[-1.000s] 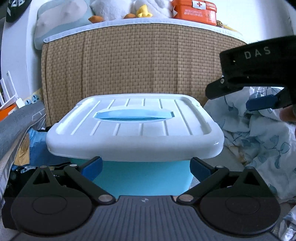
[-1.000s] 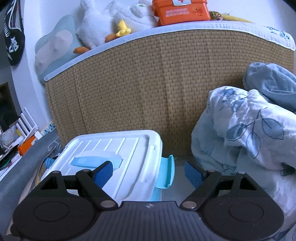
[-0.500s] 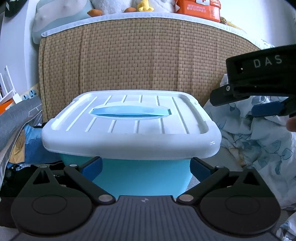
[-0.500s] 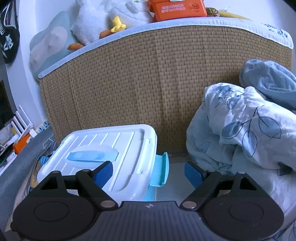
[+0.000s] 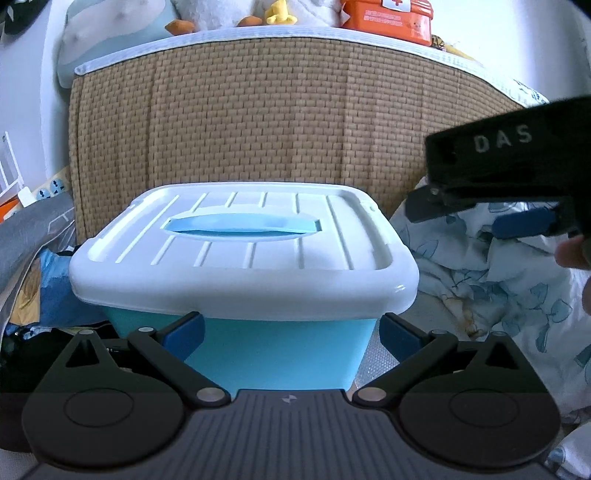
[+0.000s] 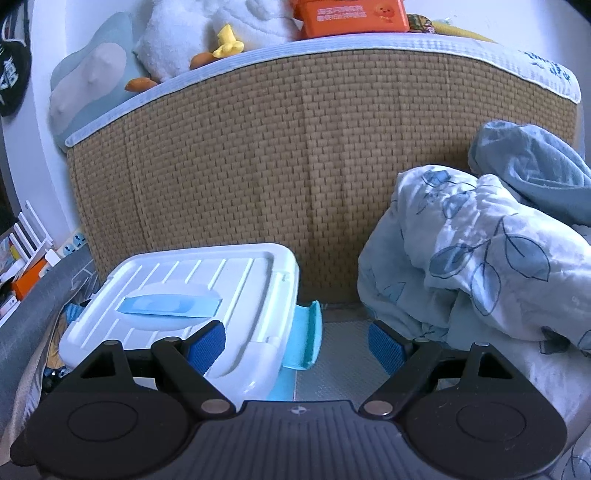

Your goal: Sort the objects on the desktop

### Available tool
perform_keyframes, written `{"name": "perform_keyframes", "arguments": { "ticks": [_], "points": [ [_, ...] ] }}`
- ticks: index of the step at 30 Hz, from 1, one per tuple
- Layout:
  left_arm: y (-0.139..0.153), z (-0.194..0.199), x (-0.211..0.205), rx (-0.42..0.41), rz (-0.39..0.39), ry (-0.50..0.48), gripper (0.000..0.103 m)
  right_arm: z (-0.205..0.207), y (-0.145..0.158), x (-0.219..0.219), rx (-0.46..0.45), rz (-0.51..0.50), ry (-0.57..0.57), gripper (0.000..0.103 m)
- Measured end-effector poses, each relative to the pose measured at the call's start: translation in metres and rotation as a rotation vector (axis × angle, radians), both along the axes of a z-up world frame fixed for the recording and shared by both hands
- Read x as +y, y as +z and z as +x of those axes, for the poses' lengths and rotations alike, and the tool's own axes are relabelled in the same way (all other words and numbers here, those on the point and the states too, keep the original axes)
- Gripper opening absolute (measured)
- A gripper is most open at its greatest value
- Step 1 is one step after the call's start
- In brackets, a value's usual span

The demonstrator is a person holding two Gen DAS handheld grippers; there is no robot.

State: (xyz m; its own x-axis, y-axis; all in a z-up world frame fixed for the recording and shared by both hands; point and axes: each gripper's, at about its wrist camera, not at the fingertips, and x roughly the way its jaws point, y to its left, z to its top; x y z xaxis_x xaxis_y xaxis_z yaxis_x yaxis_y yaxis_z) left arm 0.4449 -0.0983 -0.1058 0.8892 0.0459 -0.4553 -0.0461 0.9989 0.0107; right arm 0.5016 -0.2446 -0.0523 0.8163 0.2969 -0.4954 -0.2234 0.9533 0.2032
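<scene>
A light-blue storage box (image 5: 280, 354) with a white lid (image 5: 236, 269) and a blue handle (image 5: 242, 225) stands in front of a woven headboard. My left gripper (image 5: 290, 330) is open, its fingers on either side of the box's front wall below the lid rim. My right gripper (image 6: 297, 345) is open and empty, above the box's right end, where a blue side latch (image 6: 306, 336) hangs open. The box lid also shows in the right wrist view (image 6: 177, 291). The right gripper appears at the right of the left wrist view (image 5: 517, 218).
A woven brown headboard (image 5: 277, 118) rises behind the box, with plush toys and an orange first-aid case (image 5: 388, 18) on top. A crumpled blue leaf-print quilt (image 6: 480, 266) lies to the right. Clothes and a grey cover (image 5: 33, 236) lie at the left.
Both cameras have moved: the box now sits lower and nearer in the left wrist view, and the right gripper has dropped and come closer to the box's right end. Both grippers stay open.
</scene>
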Motion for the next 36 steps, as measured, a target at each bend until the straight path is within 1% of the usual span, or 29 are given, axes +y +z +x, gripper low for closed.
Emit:
{"name": "perform_keyframes", "arguments": {
  "ticks": [4, 6, 9, 12, 16, 19, 21, 24, 27, 31, 34, 36],
  "points": [
    [0.0, -0.005, -0.005, -0.012, 0.02, 0.0, 0.103, 0.003, -0.001, -0.01, 0.017, 0.038, -0.03, 0.088],
    [0.0, -0.01, -0.006, -0.021, 0.015, 0.011, 0.103, 0.004, -0.002, -0.013, 0.028, 0.046, -0.03, 0.088],
    [-0.001, -0.014, -0.006, -0.03, -0.018, 0.016, 0.103, 0.004, -0.006, -0.012, 0.038, 0.043, -0.006, 0.088],
    [0.003, -0.018, -0.007, -0.066, -0.018, 0.027, 0.103, 0.005, -0.008, -0.008, 0.059, 0.033, -0.001, 0.088],
    [0.004, -0.009, -0.008, -0.043, -0.019, 0.025, 0.103, 0.006, -0.01, -0.005, 0.079, 0.006, 0.019, 0.087],
    [0.004, -0.003, -0.008, -0.047, -0.016, 0.038, 0.103, 0.006, -0.013, -0.005, 0.104, 0.002, 0.035, 0.087],
    [0.003, 0.0, -0.01, -0.04, 0.005, 0.038, 0.103, 0.007, -0.016, -0.007, 0.134, 0.025, 0.063, 0.087],
    [-0.001, -0.001, -0.014, -0.042, 0.042, 0.034, 0.103, 0.009, -0.019, -0.01, 0.182, 0.071, 0.076, 0.087],
    [-0.003, -0.005, -0.012, -0.04, 0.04, 0.018, 0.103, 0.008, -0.022, -0.013, 0.205, 0.132, 0.095, 0.087],
    [-0.005, -0.014, -0.008, -0.038, 0.043, -0.008, 0.103, 0.008, -0.023, -0.015, 0.23, 0.217, 0.164, 0.087],
    [-0.008, -0.02, 0.001, -0.044, 0.056, -0.018, 0.103, 0.011, -0.027, -0.013, 0.288, 0.237, 0.183, 0.088],
    [-0.01, -0.022, 0.011, -0.044, 0.079, -0.012, 0.103, 0.013, -0.031, -0.011, 0.324, 0.242, 0.194, 0.088]
  ]
}}
